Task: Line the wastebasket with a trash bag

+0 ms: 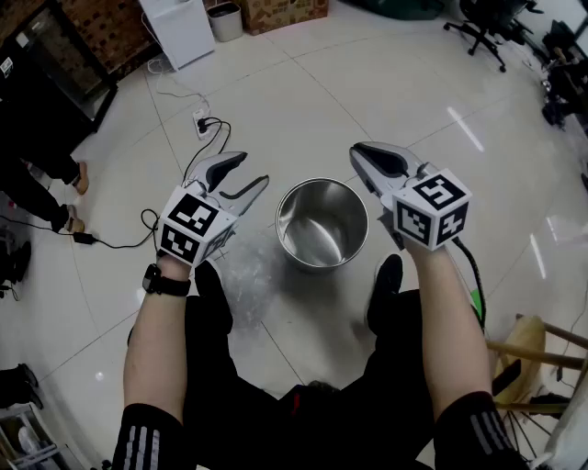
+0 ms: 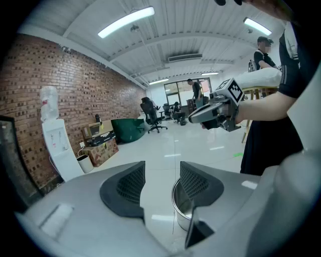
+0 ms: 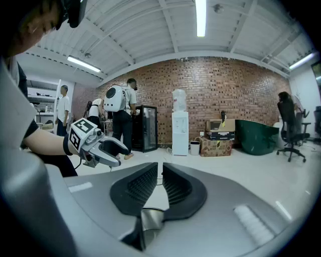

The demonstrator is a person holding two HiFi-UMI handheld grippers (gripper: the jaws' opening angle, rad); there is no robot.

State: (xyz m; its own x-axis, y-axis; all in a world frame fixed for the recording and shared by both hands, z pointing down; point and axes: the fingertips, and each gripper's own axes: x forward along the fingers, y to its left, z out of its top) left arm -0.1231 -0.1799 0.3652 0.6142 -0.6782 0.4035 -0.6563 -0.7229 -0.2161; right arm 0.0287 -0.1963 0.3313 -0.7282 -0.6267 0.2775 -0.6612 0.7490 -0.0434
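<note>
A shiny steel wastebasket point(image 1: 322, 225) stands empty and upright on the pale floor, just in front of my feet. A crumpled clear plastic bag point(image 1: 243, 275) lies on the floor beside its near left side. My left gripper point(image 1: 251, 171) hovers left of the rim, open, with nothing between its pads. My right gripper point(image 1: 358, 151) hovers over the right rim, shut and empty. The left gripper view shows open jaws point(image 2: 162, 170) with the wastebasket point(image 2: 181, 213) below them and the right gripper point(image 2: 193, 119) opposite. In the right gripper view the jaws point(image 3: 161, 173) leave only a thin slit, above the wastebasket point(image 3: 150, 221).
A power strip with black cables point(image 1: 204, 124) lies on the floor to the far left. A white water dispenser point(image 1: 179, 27), a small bin point(image 1: 224, 18) and a cardboard box stand at the back. A wooden stool point(image 1: 542, 353) is at the right. People stand by the brick wall.
</note>
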